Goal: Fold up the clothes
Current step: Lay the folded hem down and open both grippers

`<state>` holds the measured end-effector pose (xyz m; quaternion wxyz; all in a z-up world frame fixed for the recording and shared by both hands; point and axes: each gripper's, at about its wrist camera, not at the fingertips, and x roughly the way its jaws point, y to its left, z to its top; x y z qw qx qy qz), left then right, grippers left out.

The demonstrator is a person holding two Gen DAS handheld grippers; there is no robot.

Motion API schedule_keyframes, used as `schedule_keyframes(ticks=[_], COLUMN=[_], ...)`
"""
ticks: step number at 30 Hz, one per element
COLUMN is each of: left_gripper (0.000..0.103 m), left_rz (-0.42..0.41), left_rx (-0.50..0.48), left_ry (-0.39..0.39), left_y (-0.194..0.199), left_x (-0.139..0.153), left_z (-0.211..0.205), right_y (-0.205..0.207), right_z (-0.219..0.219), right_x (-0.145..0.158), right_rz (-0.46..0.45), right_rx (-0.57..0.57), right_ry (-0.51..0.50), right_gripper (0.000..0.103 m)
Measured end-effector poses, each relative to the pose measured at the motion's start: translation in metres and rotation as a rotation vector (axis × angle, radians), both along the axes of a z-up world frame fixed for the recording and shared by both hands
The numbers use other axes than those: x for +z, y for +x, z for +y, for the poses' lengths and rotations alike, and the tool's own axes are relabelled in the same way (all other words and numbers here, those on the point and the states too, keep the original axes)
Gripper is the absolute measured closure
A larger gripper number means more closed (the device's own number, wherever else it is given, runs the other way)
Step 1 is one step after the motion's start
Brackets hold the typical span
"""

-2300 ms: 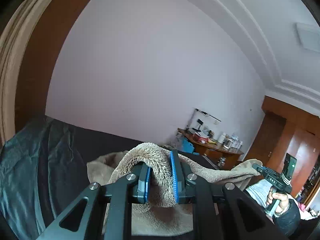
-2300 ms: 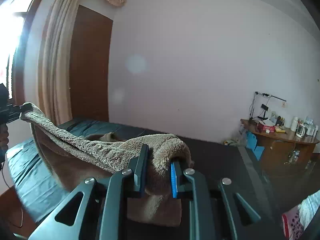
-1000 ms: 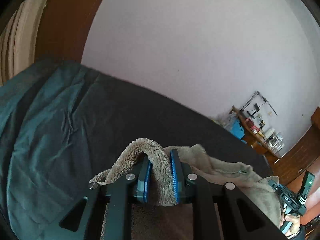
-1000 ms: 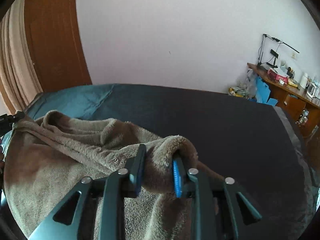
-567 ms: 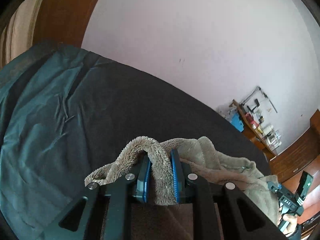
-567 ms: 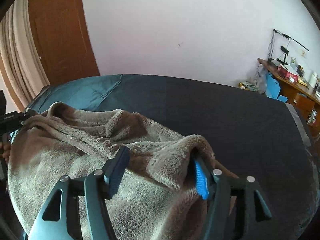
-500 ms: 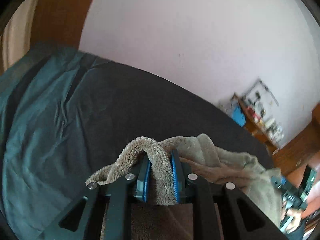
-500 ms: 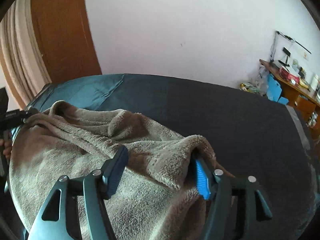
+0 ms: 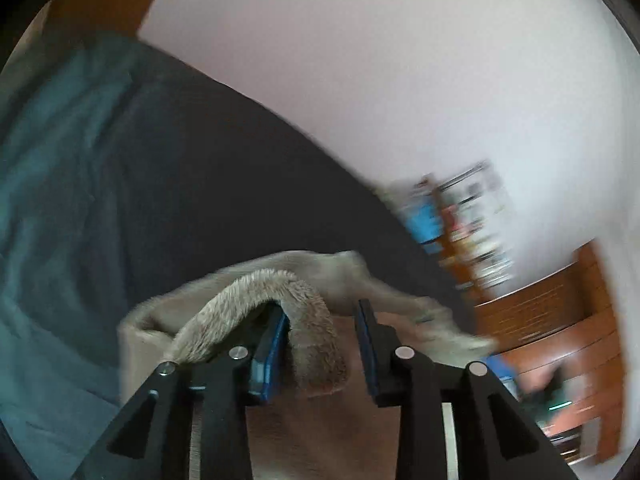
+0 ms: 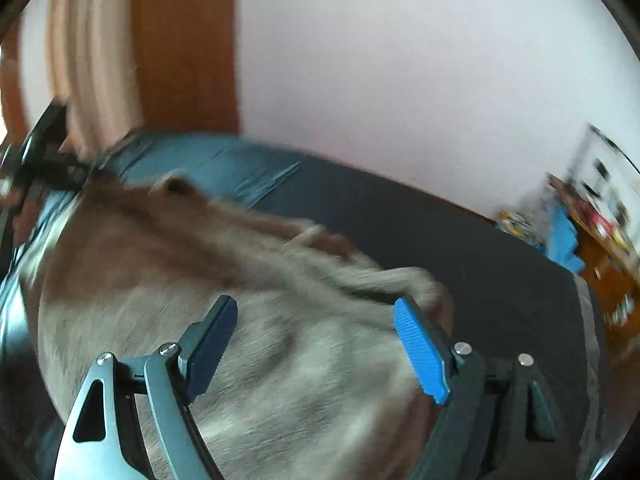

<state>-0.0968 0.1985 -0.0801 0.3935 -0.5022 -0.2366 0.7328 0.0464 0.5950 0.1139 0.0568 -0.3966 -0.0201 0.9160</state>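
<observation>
**Both tongs letting go of the fleece on the bed**

A tan fleece garment [image 10: 280,340] lay spread on the dark bed cover [image 10: 460,248], toward the bed's near edge, with the teal sheet [image 9: 52,184] beyond it on the left side of the bed.

The left gripper [image 9: 322,344] had its jaws opening. A furry fold of the garment [image 9: 288,304] arched up between them and draped over the left blue pad; the right pad stood clear of it, with a gap showing, so the fold was loose rather than pinched. The rest of the cloth lay under and ahead of the fingers.

The right gripper [image 10: 316,340] had its jaws opening too, and they stood wide. The fleece lay flat beneath and between them, neither pad pressing on it; a rumpled edge of the garment sat just beyond the tip of the bright blue pad [image 10: 420,352].

Both views were blurred. A cluttered wooden desk [image 10: 604,248] stood past the bed's far right corner, against the pale wall [image 10: 400,80].
</observation>
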Motion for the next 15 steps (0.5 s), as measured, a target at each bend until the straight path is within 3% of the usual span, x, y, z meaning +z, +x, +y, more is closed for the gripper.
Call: schedule_keyframes(ticks=[3, 9, 12, 15], left_gripper=[0.044, 0.044, 0.043, 0.043], left_rz=[-0.046, 0.037, -0.032, -0.151], left_rx=[0.018, 0.02, 0.034, 0.065], left_ry=[0.141, 0.014, 0.047, 0.069], left_y=[-0.003, -0.003, -0.01, -0.025], left_x=[0.003, 0.005, -0.009, -0.029], left_z=[-0.005, 0.021, 0.026, 0.027], right_y=[-0.017, -0.046, -0.052, -0.052], right_z=[-0.005, 0.025, 0.038, 0.037], right_x=[-0.014, -0.044, -0.057, -0.064], right_rz=[-0.071, -0.127, -0.145, -0.152], right_rx=[0.017, -0.088, -0.126, -0.116], right_ry=[0.012, -0.066, -0.111, -0.089], right_gripper=[0.019, 0.019, 0.02, 0.02])
